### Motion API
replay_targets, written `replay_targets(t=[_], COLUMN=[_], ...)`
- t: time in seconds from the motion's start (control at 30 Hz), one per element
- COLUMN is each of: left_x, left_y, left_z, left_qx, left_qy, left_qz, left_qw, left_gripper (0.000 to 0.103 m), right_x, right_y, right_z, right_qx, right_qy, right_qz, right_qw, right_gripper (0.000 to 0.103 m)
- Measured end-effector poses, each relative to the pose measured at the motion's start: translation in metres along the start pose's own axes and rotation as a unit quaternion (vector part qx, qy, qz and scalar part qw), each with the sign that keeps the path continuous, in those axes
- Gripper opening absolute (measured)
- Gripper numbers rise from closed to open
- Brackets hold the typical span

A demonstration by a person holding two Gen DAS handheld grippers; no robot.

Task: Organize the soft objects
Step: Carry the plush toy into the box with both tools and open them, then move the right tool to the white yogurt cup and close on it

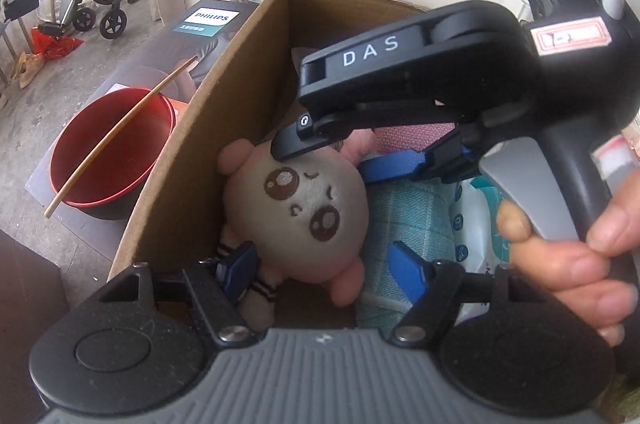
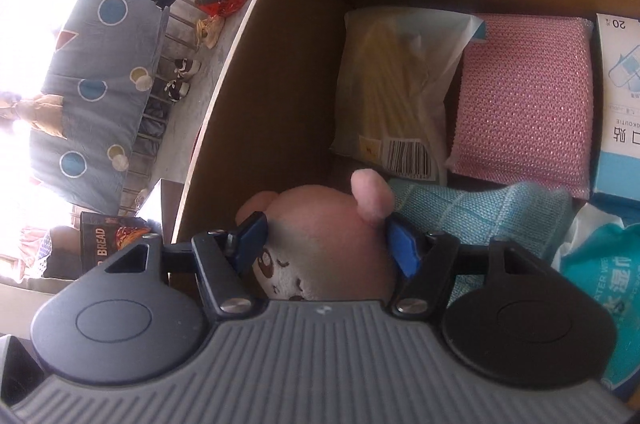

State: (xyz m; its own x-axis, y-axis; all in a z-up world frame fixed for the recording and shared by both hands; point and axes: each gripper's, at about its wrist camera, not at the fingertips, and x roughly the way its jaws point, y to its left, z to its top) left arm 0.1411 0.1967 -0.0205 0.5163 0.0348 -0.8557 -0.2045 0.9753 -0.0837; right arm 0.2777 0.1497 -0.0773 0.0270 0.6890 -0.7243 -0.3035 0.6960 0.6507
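Left wrist view: a cardboard box (image 1: 224, 96) is seen across the middle of the frame, with a red bowl (image 1: 112, 152) beside it at the left. Inside the box, low in the centre, a plush toy (image 1: 296, 212) is lain beside a teal cloth (image 1: 404, 224). The right claw (image 2: 326, 244) is set astride the toy's head, its blue pads at either side; whether they press cannot be told. The left claw (image 1: 324, 272) is held open above the toy. A pink sponge (image 2: 524, 96) is seen at the upper right of the right wrist view.
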Motion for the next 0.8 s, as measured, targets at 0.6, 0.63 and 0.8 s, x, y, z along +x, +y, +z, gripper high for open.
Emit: replay_targets(t=[0.6,0.63,0.8], left_x=[-0.053,-0.058,-0.082], left_y=[-0.019,-0.022,-0.037], left_z=[-0.012,-0.013,-0.013], left_qx=[0.013,0.016,0.041], left_qy=[-0.077,-0.086,-0.133], left_qz=[-0.026,-0.028,-0.04], left_qw=[0.9966,0.9958,0.9895], left_gripper=[0.084,0.084,0.084], right_x=[-0.098,-0.114,-0.197], right_y=[0.01,0.01,-0.002], right_z=[-0.027,-0.035,-0.09], right_qx=[-0.054,-0.057,-0.065], right_qy=[-0.121,-0.137,-0.224], right_qz=[-0.001,0.001,-0.009], right_qw=[0.991,0.989,0.972], right_gripper=[0.067,0.067,0.068])
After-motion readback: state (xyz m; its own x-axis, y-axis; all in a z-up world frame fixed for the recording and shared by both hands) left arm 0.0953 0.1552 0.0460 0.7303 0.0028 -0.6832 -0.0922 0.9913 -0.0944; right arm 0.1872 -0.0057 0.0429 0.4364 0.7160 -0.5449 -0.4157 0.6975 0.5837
